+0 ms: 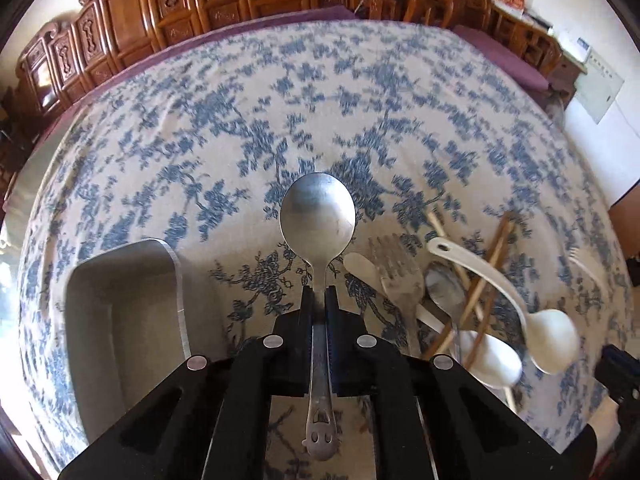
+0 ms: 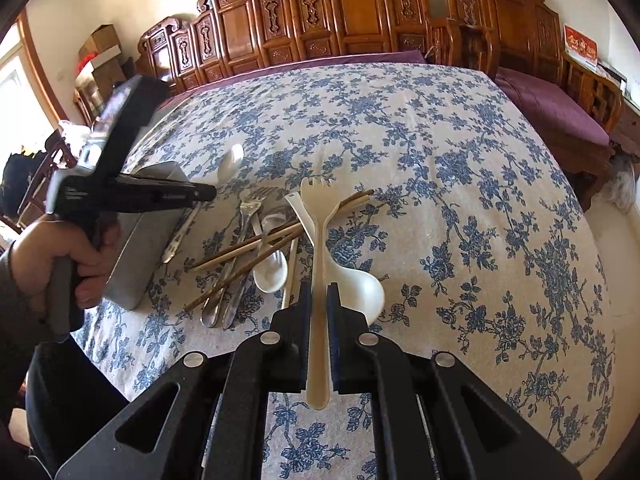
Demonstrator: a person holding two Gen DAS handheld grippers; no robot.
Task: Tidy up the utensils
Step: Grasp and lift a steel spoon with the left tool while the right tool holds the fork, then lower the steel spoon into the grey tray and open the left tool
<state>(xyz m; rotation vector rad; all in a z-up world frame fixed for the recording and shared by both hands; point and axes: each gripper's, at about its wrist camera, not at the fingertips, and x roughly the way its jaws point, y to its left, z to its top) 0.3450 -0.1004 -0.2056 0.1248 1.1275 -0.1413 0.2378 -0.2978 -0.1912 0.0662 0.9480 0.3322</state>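
Note:
My left gripper (image 1: 319,290) is shut on a metal spoon (image 1: 318,216), bowl pointing forward, held above the table just right of a grey metal tray (image 1: 120,304). My right gripper (image 2: 319,286) is shut on a cream plastic fork (image 2: 318,216), tines forward, above the utensil pile. The pile holds a metal fork (image 2: 250,204), wooden chopsticks (image 2: 256,246), a white ladle spoon (image 2: 360,288) and a small white spoon (image 2: 272,272). The left gripper (image 2: 204,192) also shows in the right wrist view, over the tray (image 2: 140,248).
A blue floral tablecloth (image 2: 460,200) covers the table. Carved wooden chairs (image 2: 352,12) line the far edge. A purple-cushioned bench (image 2: 556,112) stands at the right. The person's hand (image 2: 80,264) holds the left gripper's handle.

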